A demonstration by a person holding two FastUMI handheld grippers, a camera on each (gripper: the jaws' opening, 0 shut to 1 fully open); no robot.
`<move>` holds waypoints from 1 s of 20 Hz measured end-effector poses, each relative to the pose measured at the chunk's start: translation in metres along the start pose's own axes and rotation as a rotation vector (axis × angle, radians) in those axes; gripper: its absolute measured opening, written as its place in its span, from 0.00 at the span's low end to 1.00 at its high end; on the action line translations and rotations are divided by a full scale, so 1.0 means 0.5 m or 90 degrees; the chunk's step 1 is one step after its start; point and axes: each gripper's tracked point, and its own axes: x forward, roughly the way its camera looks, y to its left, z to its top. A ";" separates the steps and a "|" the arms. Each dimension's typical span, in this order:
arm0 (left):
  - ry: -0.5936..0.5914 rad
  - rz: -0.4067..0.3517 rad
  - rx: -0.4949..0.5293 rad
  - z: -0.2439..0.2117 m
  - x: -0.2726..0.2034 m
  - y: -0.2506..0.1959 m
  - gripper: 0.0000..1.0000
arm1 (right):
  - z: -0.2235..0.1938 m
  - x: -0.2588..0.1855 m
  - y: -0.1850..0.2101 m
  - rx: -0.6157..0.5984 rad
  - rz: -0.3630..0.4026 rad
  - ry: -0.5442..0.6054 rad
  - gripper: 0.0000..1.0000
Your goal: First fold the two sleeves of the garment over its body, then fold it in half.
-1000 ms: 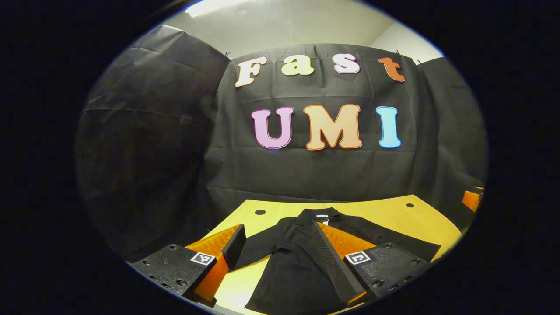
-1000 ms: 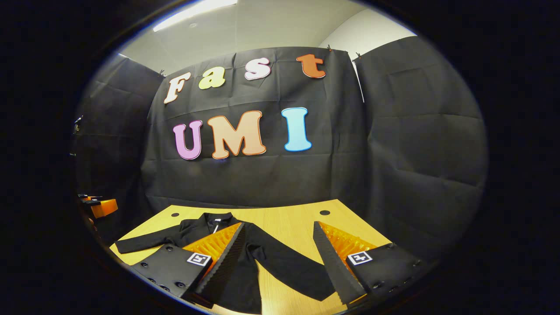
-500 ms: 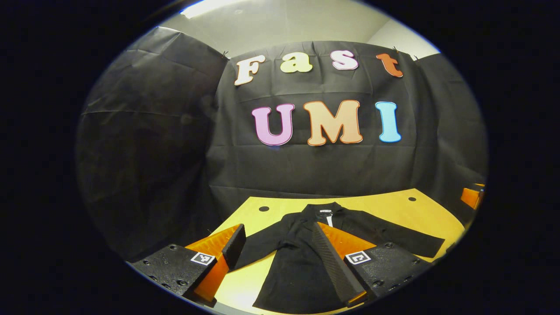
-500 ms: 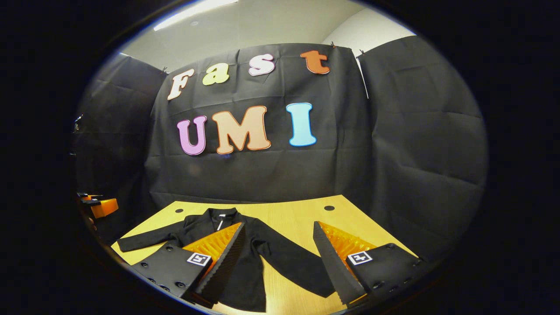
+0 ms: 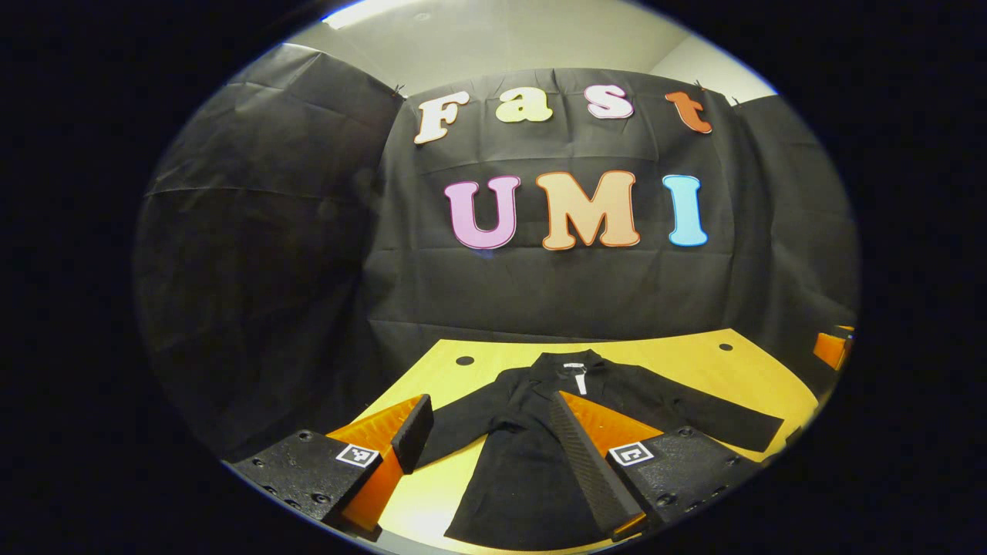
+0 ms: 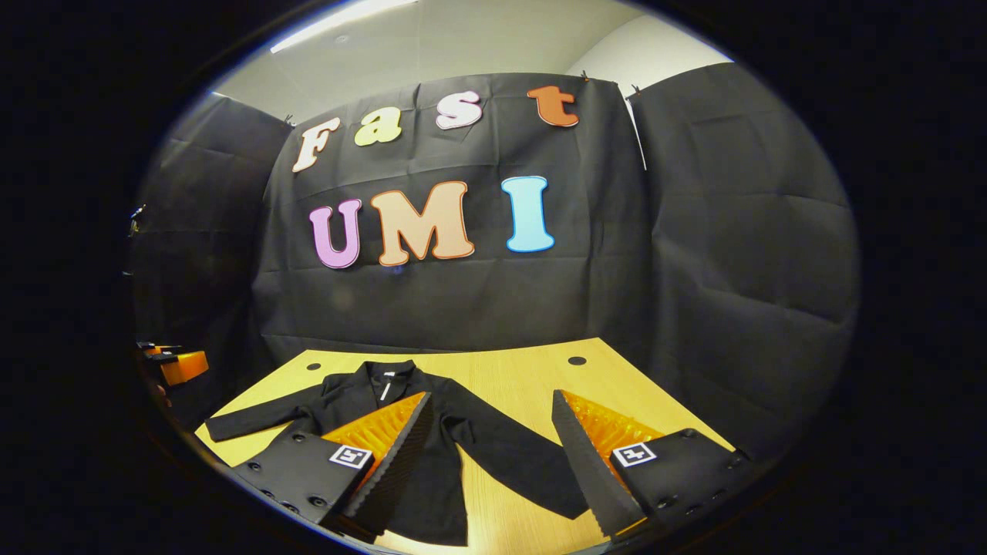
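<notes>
Compared with one second ago, both views show more of the table (image 6: 524, 385), the garment (image 5: 524, 462) lying further from the lower edge. Left gripper (image 5: 486, 455) and right gripper (image 6: 490, 455) are spread wide, holding nothing. One garment lies flat at 6 o'clock, two sleeves unfolded.

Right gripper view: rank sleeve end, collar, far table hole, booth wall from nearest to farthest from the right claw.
1. Sleeve end, low, just inside the claw's right finger.
2. Collar, farther back and to the left, at the jacket's top.
3. Table hole, right of centre, near the table's far edge.
4. Booth wall, behind the table.
</notes>
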 end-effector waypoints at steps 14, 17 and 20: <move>0.000 0.056 0.019 0.002 -0.012 0.046 0.92 | -0.082 0.087 -0.141 0.004 -0.066 0.054 0.97; -0.001 0.064 0.026 0.007 -0.014 0.050 0.92 | -0.125 0.114 -0.179 0.026 -0.076 0.082 0.97; 0.003 0.074 0.028 0.004 -0.015 0.053 0.93 | -0.180 0.142 -0.213 0.055 -0.090 0.118 0.98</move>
